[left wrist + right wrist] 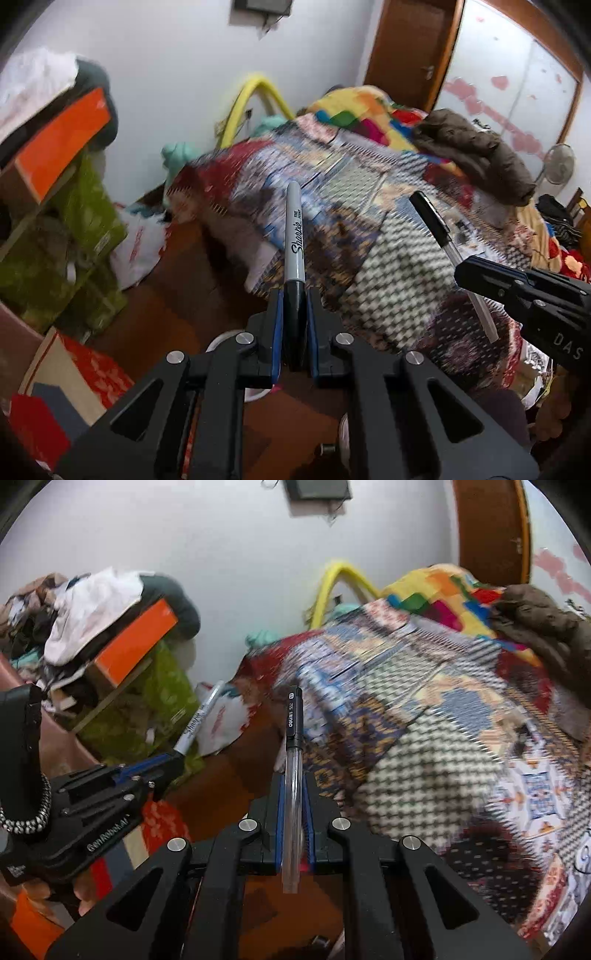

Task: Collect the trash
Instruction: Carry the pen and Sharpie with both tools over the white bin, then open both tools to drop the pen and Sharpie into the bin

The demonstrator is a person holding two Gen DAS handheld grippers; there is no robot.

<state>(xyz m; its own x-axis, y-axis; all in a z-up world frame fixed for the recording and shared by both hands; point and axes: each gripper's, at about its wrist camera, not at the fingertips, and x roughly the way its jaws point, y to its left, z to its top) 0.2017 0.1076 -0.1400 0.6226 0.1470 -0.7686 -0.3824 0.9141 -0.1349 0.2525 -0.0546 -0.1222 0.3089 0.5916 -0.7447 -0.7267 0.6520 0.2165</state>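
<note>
Above floor, off near edge of quilt-covered bed [388,236]: left gripper [294,325] pinching Sharpie marker [294,236]; right gripper [294,812] pinching clear ballpoint pen [293,760]. Judged step: both items collected, carry phase. Next: locate bin, none identifiable; white plastic bag [138,247] on floor possible target.

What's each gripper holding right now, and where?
Left gripper: Sharpie marker, clamped at its black cap end. Right gripper: clear ballpoint pen, clamped mid-barrel.
</note>
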